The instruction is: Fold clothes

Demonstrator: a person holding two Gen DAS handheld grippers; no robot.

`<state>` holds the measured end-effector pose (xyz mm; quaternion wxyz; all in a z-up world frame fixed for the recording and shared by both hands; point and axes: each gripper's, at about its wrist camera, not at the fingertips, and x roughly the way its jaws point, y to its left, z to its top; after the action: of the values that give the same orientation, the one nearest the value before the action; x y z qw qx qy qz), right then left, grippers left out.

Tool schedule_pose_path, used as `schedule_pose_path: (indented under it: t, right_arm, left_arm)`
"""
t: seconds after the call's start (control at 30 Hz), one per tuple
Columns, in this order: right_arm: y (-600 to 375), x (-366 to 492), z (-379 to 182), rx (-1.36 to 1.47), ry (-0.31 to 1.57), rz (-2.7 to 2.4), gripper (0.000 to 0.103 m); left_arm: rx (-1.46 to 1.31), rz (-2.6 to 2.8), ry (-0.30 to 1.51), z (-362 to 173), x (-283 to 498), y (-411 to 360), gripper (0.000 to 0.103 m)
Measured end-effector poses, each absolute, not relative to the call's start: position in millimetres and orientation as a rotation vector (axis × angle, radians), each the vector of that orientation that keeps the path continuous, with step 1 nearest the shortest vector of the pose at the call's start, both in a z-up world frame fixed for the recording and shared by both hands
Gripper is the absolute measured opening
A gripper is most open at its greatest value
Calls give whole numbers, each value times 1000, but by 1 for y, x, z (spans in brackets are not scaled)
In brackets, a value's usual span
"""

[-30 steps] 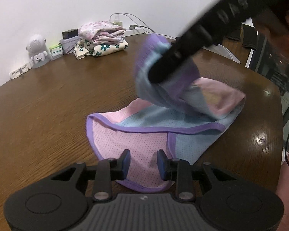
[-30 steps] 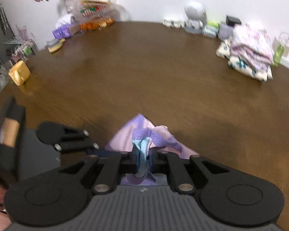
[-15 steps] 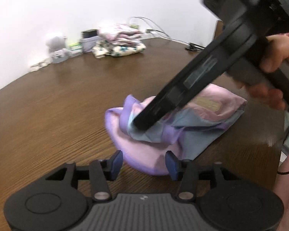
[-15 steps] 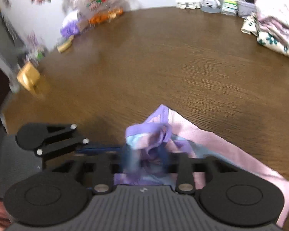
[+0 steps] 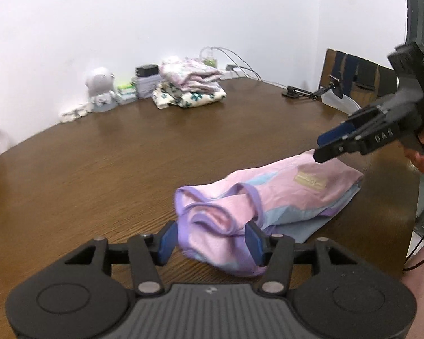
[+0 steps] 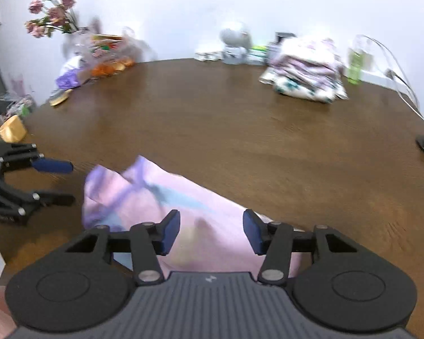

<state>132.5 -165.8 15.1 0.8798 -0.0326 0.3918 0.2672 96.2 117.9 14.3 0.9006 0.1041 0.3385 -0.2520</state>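
Note:
A small pink, purple and light-blue garment [image 5: 285, 189] lies folded over itself on the brown wooden table [image 5: 113, 169]. Its bunched purple-edged end sits between the fingers of my left gripper [image 5: 212, 240], which is open and does not pinch it. My right gripper [image 5: 318, 149], held in a person's hand, hovers open just above the garment's far right end, near a tan label [image 5: 309, 180]. From the right wrist, the garment [image 6: 161, 197] lies under and ahead of the open right gripper [image 6: 211, 233]. The left gripper [image 6: 62, 182] stands open at its left edge.
A stack of folded floral clothes [image 5: 188, 84] sits at the back by the wall, beside a small white figure [image 5: 99, 90] and boxes. Cables and a phone stand [image 5: 299, 91] lie at the back right. Flowers and snacks [image 6: 99, 56] crowd the far left. The table edge [image 5: 410, 197] is close on the right.
The right gripper carried the garment's end over onto the rest, let go and drew back to the right, open. The left gripper's fingers have spread wider.

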Motion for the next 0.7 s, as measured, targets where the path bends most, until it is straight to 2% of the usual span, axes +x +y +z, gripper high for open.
schedule_pose_path:
  t: [0.2,0.23,0.3,0.47,0.53,0.57,0.6,0.63,0.7]
  right_arm:
    - [-187,126,-9,-86,807,506,49]
    - [-189,125,-13,-88,811,506,49]
    - [-190,123,-22,-92,810,506,48]
    - [-193,115,-31,-120,775,501,49]
    - [-197,113,-32,-113,770,500,51]
    - [-200,113,-31,-100,769,503,51]
    - [-205,113,-28,-70,763,512,51]
    - [-209,114,-24,-43,757,522,51]
    - [-212,118,-15,-41,733,543,51]
  left_arm:
    - [185,-493,775,-2,131,106,48]
    - [184,-485,780,-3,133,106,36]
    - [182,-471,789,-6,137,107,22]
    - [178,-435,813,-13,146,108,23]
    - [176,-420,822,-16,150,108,27]
    - [172,-428,807,-10,147,108,31]
    - [167,-436,791,-4,144,107,44]
    - [163,-445,774,2,141,106,49]
    - [154,-462,742,14,135,104,50]
